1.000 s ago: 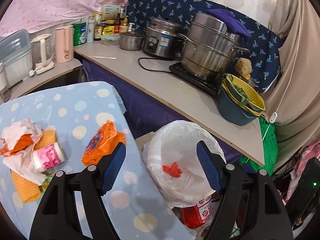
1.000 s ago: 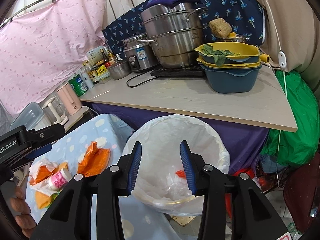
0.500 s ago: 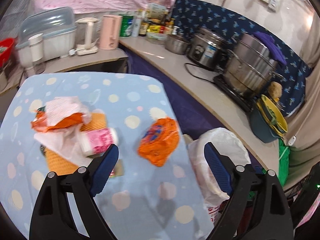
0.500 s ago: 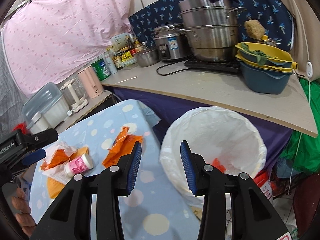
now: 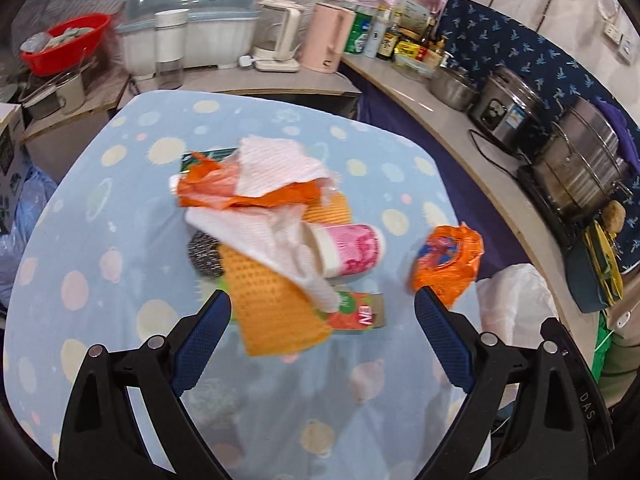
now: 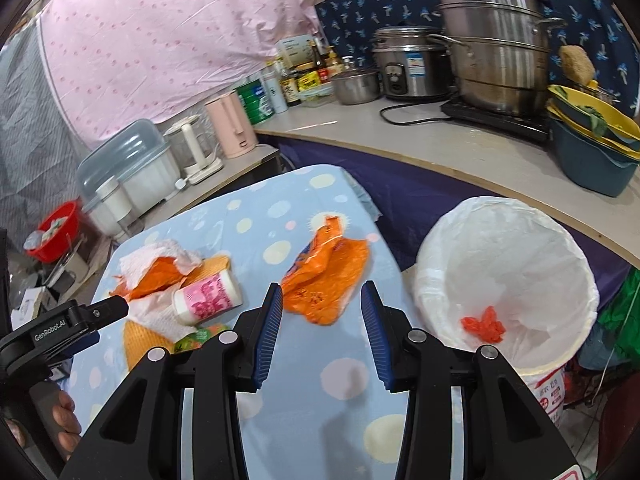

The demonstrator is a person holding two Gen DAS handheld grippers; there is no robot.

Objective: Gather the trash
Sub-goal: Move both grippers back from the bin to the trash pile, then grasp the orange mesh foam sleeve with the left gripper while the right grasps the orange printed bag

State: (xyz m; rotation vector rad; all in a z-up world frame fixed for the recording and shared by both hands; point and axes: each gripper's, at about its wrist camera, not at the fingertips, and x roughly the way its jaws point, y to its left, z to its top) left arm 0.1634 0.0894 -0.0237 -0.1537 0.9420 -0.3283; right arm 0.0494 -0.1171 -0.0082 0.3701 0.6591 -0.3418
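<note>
Lined bin (image 6: 506, 276) sits lower right in the right wrist view, close beside the spotted table (image 6: 280, 400), so trash needs only a short carry. Trash heap (image 5: 272, 216) lies mid-frame: tissue, orange wrappers, pink cup (image 5: 348, 252) on its side. Left gripper (image 5: 320, 336) gapes wide, empty (poised over heap); right gripper (image 6: 322, 332) half-open, empty, before the loose orange wrapper (image 6: 326, 276).

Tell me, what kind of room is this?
Probably a small home kitchen. A rice cooker and a big steel pot stand on the counter, with sauce bottles and a pink kettle nearby.
</note>
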